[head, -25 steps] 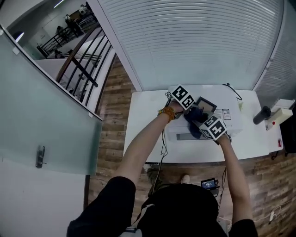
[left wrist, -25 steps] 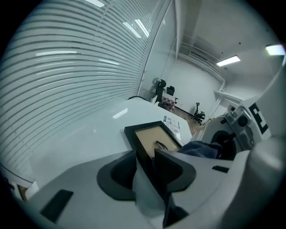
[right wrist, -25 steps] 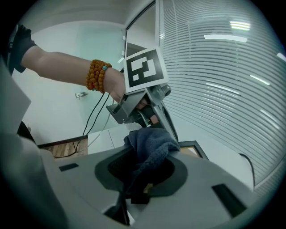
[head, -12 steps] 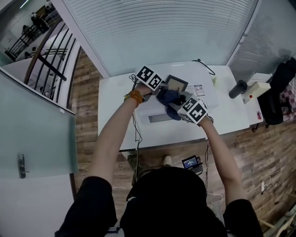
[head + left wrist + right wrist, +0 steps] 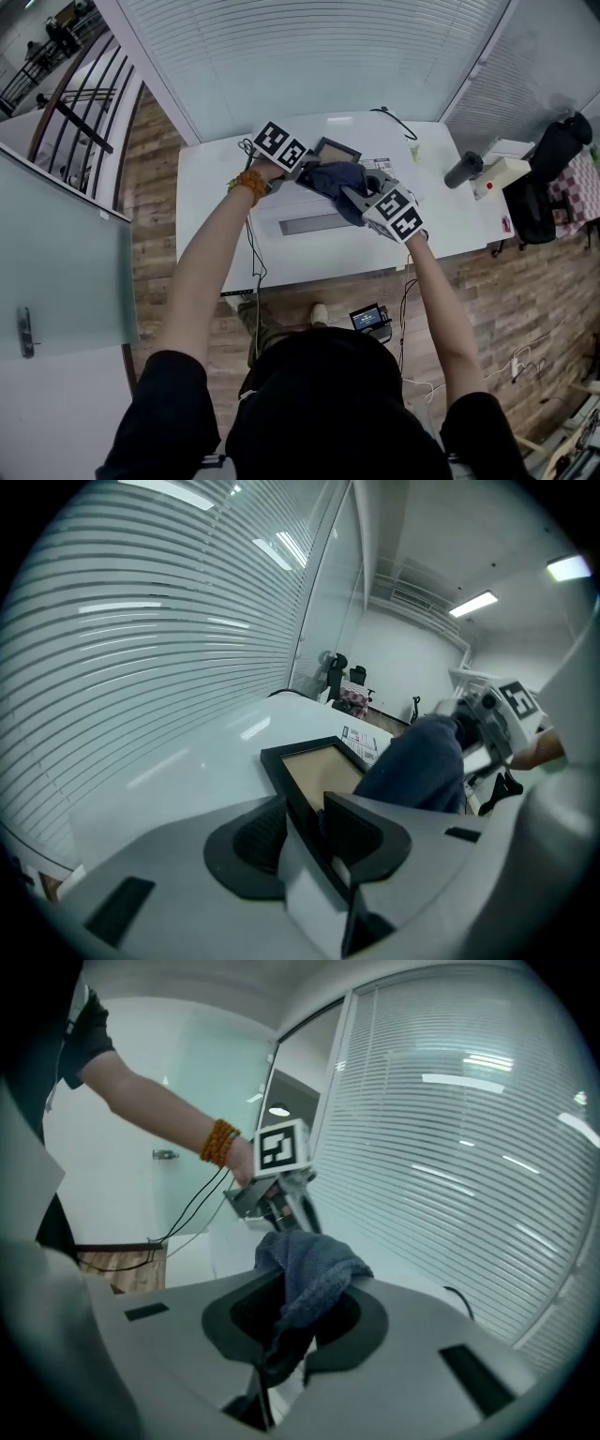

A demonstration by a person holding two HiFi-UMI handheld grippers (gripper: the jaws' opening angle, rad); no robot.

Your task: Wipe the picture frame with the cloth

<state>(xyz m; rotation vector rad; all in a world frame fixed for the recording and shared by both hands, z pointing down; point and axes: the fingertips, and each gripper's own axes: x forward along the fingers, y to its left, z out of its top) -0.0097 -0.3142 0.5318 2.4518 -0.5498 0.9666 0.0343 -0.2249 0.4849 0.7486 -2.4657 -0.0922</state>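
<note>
Picture frame (image 5: 323, 766) in left tongs (image 5: 309, 822), stretching away, cloth (image 5: 309, 1274) in closing right tongs (image 5: 291, 1321)

White table (image 5: 469, 220), dark cylinder (image 5: 461, 171) near its right end, slatted blinds (image 5: 309, 56) beyond, wood floor (image 5: 534, 309)

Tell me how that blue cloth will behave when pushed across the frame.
Probably floppy: the cloth bunches and droops between the closing jaws of the right gripper. Likely light and grippy, given its knitted texture. It may fold rather than slide flat on the picture frame.
</note>
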